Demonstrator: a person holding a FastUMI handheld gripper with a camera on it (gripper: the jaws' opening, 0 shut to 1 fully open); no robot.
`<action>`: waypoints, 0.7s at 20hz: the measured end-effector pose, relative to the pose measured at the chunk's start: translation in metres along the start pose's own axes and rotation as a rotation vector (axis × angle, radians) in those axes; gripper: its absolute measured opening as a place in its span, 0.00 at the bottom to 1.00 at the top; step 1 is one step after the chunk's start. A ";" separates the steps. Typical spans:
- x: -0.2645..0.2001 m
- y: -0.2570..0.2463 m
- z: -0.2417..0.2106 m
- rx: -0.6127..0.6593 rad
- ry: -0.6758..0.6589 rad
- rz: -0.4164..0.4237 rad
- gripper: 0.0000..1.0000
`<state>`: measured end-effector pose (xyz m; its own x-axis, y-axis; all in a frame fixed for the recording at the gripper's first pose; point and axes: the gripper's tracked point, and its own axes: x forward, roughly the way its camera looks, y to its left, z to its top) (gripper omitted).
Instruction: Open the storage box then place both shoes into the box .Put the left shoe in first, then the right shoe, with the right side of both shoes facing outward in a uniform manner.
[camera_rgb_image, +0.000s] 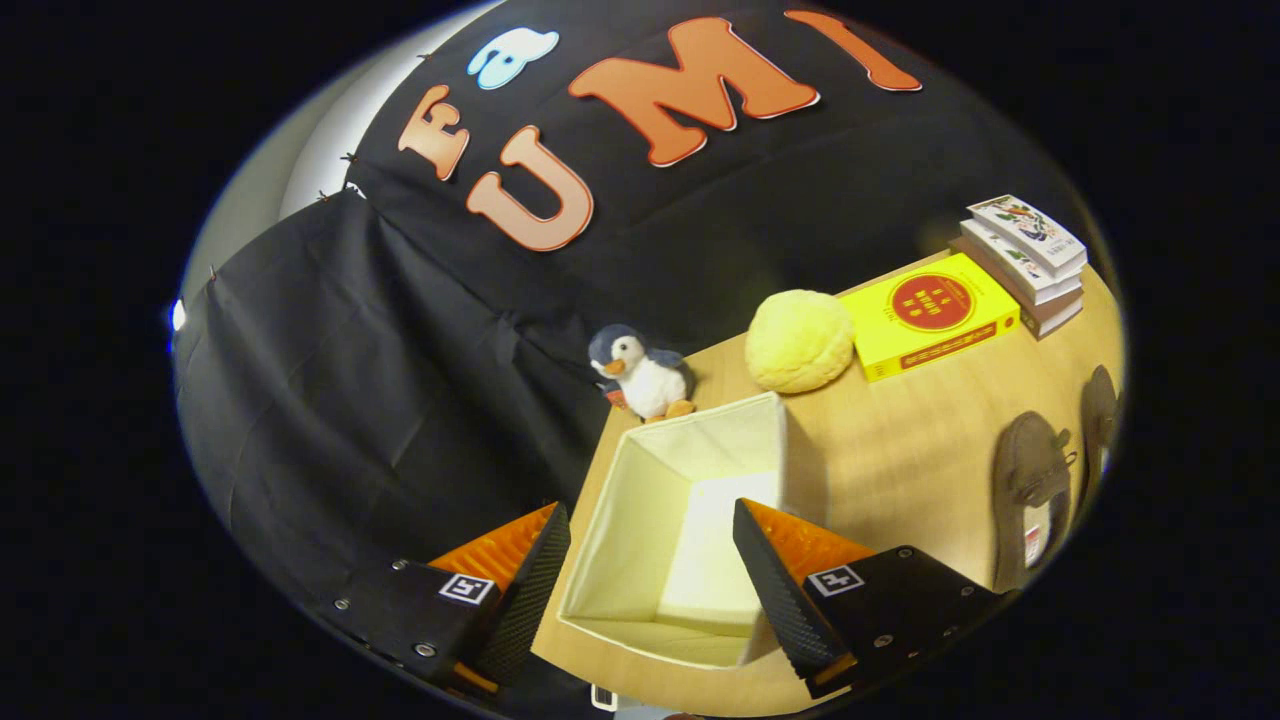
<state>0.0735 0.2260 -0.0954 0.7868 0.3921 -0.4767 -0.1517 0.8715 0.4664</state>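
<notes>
A cream fabric storage box (640, 490) stands open on the wooden table (900, 450), its inside bare. My gripper (650, 525) hangs above the box, open, with nothing between its fingers; the box's mouth shows in the gap between them. Two brown shoes lie on the table to the right of the box: the nearer shoe (1030, 495) shows its opening and a label inside, and the farther shoe (1098, 415) lies just beyond it, partly cut off.
A toy penguin (640, 375) sits behind the box at the table's back edge. A yellow plush ball (798, 340), a yellow book (930, 315) and a stack of books (1028, 260) line the back right.
</notes>
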 end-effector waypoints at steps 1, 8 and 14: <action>-0.007 -0.018 0.002 -0.011 -0.007 -0.029 0.98; -0.060 -0.137 0.015 -0.095 -0.046 -0.246 0.98; -0.096 -0.224 0.013 -0.152 -0.050 -0.413 0.98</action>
<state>0.0396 -0.0110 -0.1447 0.8275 -0.0097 -0.5614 0.0983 0.9869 0.1278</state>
